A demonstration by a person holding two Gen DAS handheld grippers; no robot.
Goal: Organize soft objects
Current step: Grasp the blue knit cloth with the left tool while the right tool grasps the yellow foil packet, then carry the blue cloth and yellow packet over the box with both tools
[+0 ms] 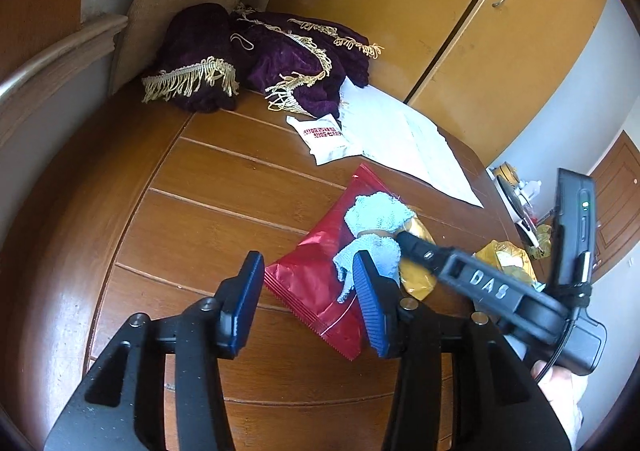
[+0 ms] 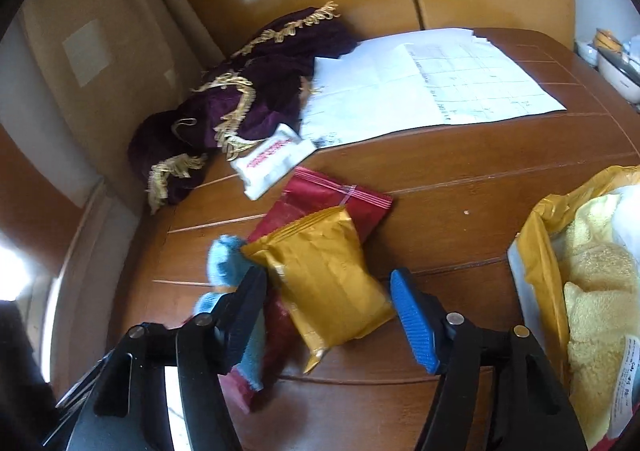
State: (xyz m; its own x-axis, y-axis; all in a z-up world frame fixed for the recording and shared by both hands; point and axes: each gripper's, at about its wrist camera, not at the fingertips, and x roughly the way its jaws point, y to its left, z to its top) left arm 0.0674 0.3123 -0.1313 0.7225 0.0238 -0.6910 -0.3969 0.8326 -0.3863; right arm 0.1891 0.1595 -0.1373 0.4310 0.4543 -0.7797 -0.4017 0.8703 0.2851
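Soft packets piled mid-frame on the wooden surface (image 2: 480,179), both tongs spread and empty.

In the right wrist view the blue cloth (image 2: 226,259) lies limp at centre left, the gold pouch (image 2: 324,275) overlaps the red pouch (image 2: 340,197); right tongs (image 2: 330,315) straddle the gold pouch without pressing. It looks light, crinkly and slippery: pinch it across its puffy middle. Left tongs (image 1: 308,303) hang open above the red pouch.

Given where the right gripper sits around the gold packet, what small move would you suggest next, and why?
Probably close the right gripper on the gold packet. Its jaws are open with the packet lying between them, one finger beside the blue cloth, the other clear of the packet's far edge. The packet rests on the red packet, so gripping it first should free the pile.
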